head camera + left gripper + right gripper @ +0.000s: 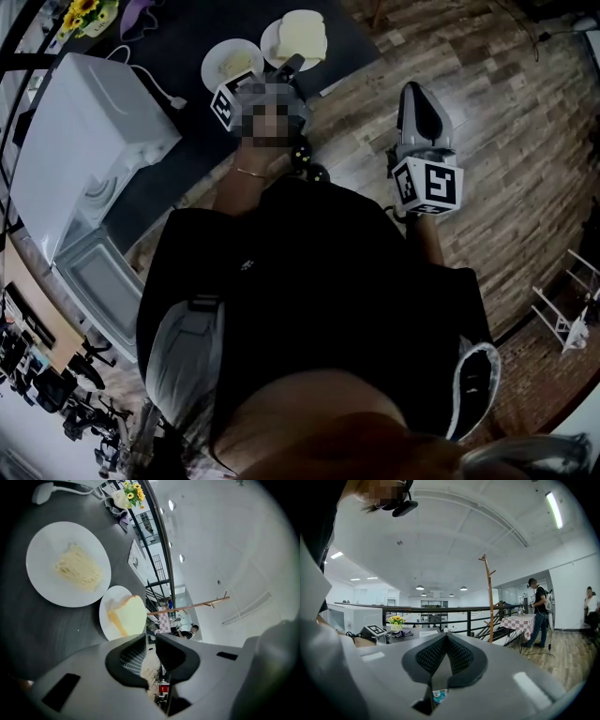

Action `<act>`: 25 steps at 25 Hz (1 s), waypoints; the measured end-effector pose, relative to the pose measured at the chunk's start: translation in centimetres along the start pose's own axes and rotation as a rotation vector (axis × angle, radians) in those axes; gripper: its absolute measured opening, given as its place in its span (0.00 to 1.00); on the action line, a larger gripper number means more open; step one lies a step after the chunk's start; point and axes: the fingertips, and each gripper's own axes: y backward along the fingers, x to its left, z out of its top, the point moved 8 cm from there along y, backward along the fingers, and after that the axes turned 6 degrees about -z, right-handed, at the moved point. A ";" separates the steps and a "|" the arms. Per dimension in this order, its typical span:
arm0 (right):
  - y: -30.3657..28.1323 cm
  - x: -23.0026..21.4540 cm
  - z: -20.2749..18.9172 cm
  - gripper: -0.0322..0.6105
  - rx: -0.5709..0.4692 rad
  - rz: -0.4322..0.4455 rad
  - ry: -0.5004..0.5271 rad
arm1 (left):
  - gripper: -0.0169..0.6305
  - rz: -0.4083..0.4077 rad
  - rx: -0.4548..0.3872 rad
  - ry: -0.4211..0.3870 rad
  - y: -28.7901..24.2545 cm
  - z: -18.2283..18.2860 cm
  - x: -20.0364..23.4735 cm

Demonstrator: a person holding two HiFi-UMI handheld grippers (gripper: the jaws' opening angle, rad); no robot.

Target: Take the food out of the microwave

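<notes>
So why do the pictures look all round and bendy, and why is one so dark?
Head view: dim, with black corners, and the floor planks curve. Left gripper view: the wide lens bends the railing into an arc; the noodle plate looks sharp. Right gripper view: brightest, with the ceiling lamp glowing white.

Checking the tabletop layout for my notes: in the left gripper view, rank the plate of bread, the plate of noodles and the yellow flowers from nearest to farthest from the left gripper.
1. plate of bread: just ahead of the jaws.
2. plate of noodles: farther out, to the left.
3. yellow flowers: farthest, at the view's top.
</notes>
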 end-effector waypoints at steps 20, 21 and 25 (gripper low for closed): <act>-1.9 1.0 0.4 0.05 -0.021 0.124 -0.083 | 0.04 -0.226 -0.196 -0.438 5.4 0.7 -7.8; -2.1 1.1 0.4 0.05 -0.024 0.137 -0.082 | 0.04 -0.229 -0.215 -0.465 5.9 0.7 -8.1; -2.9 1.9 0.4 0.05 -0.029 0.183 -0.096 | 0.04 -0.216 -0.283 -0.569 7.9 0.9 -9.3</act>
